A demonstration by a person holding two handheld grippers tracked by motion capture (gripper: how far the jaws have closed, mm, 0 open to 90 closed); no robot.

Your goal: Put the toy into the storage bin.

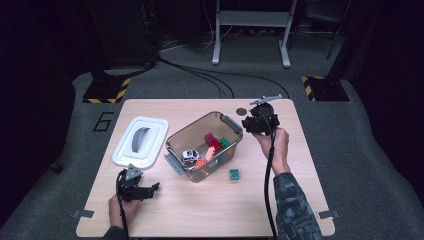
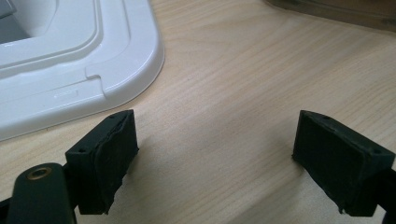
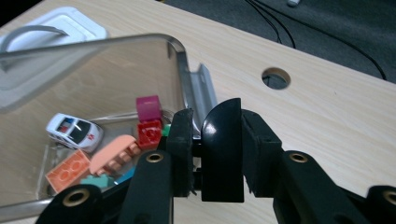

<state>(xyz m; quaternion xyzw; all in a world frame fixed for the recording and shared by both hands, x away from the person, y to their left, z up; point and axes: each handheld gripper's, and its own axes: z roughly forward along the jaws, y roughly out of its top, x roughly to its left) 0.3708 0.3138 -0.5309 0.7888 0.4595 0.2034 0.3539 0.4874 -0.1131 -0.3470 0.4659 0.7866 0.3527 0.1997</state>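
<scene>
Nearest me, at the table's (image 1: pixel 210 210) near left corner, the left gripper (image 1: pixel 150 190) rests low over the bare wood with its jaws standing wide apart, nothing between them; in the left gripper view its two black pads (image 2: pixel 109 161) frame only wood grain, with the corner of the white lid (image 2: pixel 70 60) just beyond. A single green brick (image 1: pixel 234 174) lies loose on the table, near the clear bin's near right side. In the middle stands that one clear plastic bin (image 1: pixel 197 131), open, set at a slant, with a grey latch at each end. Inside it I count one small white toy car (image 1: pixel 190 156), one magenta block (image 1: pixel 210 138), one red brick (image 1: pixel 216 145), a green piece against the right wall, one pale orange curved piece (image 3: pixel 112 153) and one flat orange brick (image 3: pixel 67 170), with a teal bit half hidden beneath them. Left of the bin its one white lid (image 1: pixel 140 141) lies flat on the table, grey handle up. Farthest off, past the bin's right end, the right gripper (image 1: pixel 260 120) is held up in the person's hand, jaws clamped together on a rounded black piece (image 3: pixel 222 149) that stands upright between the pads, just above the bin's rim. One round hole (image 1: pixel 241 111) marks the tabletop beside it.
</scene>
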